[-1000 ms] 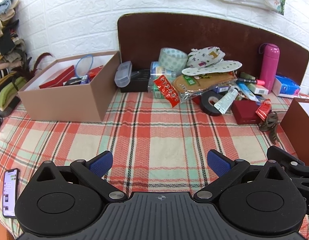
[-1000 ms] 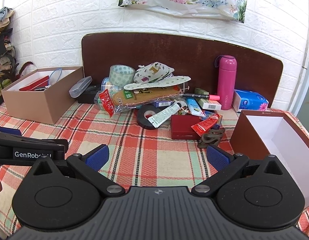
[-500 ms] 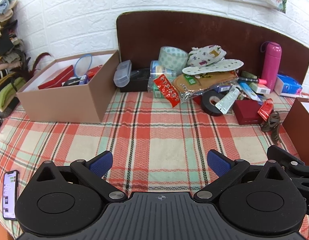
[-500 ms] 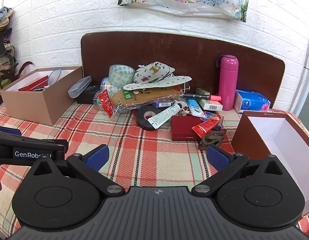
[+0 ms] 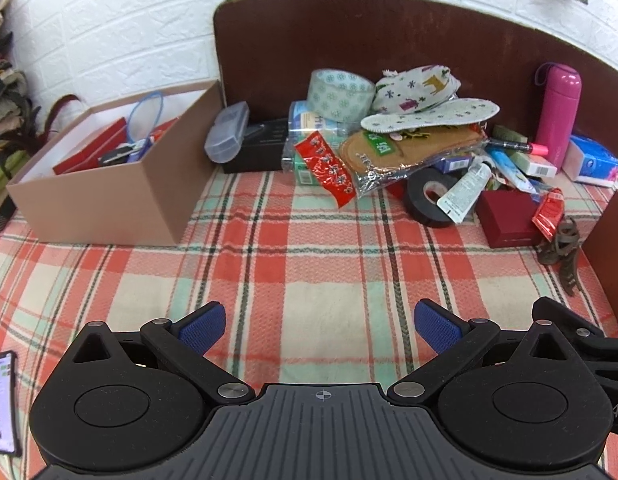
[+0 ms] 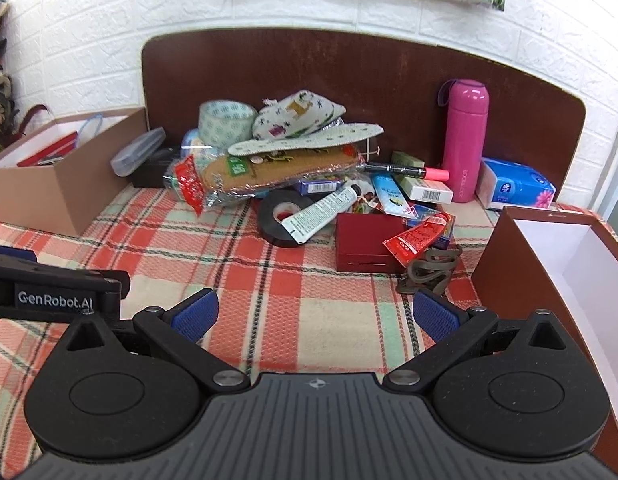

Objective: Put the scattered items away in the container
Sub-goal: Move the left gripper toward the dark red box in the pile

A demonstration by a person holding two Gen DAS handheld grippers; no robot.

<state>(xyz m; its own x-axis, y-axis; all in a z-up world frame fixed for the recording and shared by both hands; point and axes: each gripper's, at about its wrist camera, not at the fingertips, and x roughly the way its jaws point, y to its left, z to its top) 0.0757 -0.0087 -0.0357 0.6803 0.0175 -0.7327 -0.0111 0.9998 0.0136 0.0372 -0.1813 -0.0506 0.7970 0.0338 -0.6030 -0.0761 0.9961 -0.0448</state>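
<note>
Blue-padded, wide open and empty: left gripper point(image 5: 316, 327) and right gripper point(image 6: 316, 314), above plaid table point(image 5: 309, 264), short of clutter pile point(image 6: 309, 184), tan box point(image 5: 109, 196) seemingly part-filled.

Both handheld views sit closer to the heap of scattered items than 1 second ago. The black tape roll point(image 5: 431, 196) and dark red rectangular box point(image 6: 369, 246) loom larger, and the floral bag on the wall slips toward the top edge.

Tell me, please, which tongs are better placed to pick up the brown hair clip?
Probably right: the brown hair clip lies just ahead of the open right tongs, and far right of the left tongs.
</note>
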